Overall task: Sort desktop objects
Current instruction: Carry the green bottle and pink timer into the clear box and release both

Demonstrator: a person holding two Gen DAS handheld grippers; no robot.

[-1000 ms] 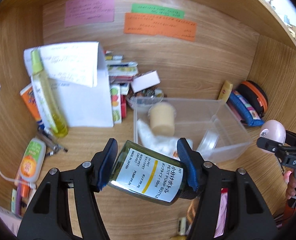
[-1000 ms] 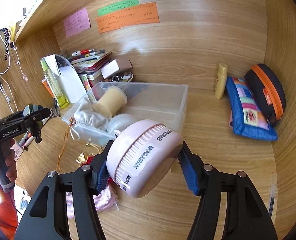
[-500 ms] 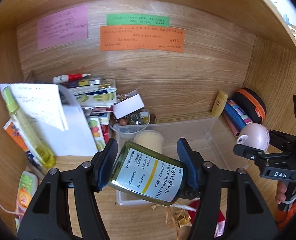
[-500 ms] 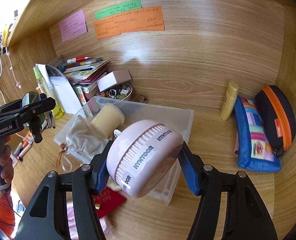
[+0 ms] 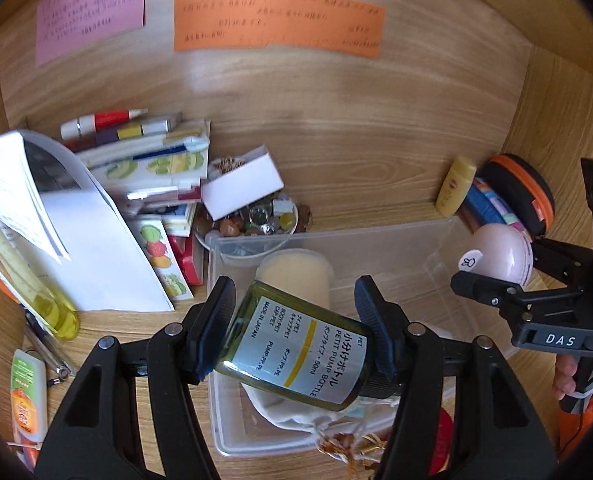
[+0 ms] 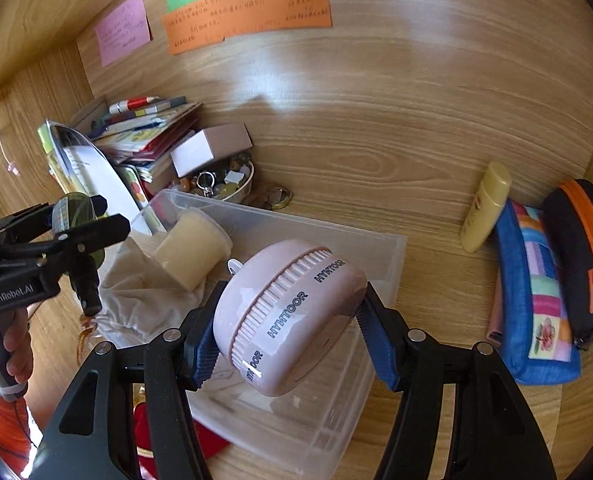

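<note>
My left gripper [image 5: 296,330] is shut on a small green pump bottle [image 5: 296,354] with a white label, held tilted over the clear plastic bin [image 5: 376,240]. My right gripper [image 6: 290,330] is shut on a round pink HYNTOOR case [image 6: 288,320], held over the same bin [image 6: 392,244]. The bin holds a cream cylinder [image 5: 296,276] and a white drawstring pouch [image 6: 136,284]. The right gripper with the pink case [image 5: 500,254] shows at the right of the left wrist view. The left gripper with the bottle [image 6: 72,216] shows at the left of the right wrist view.
A stack of books and papers [image 5: 144,176], a bowl of trinkets [image 5: 256,220] and a yellow-green bottle [image 5: 24,280] stand at the left. A yellow tube [image 6: 484,208], a blue pouch [image 6: 536,300] and a black-orange case [image 6: 580,256] lie at the right. Coloured notes [image 5: 276,24] hang on the back wall.
Both grippers have risen and pushed forward toward the back wall, still holding the bottle and the pink case; the bin now sits lower and closer under them.
</note>
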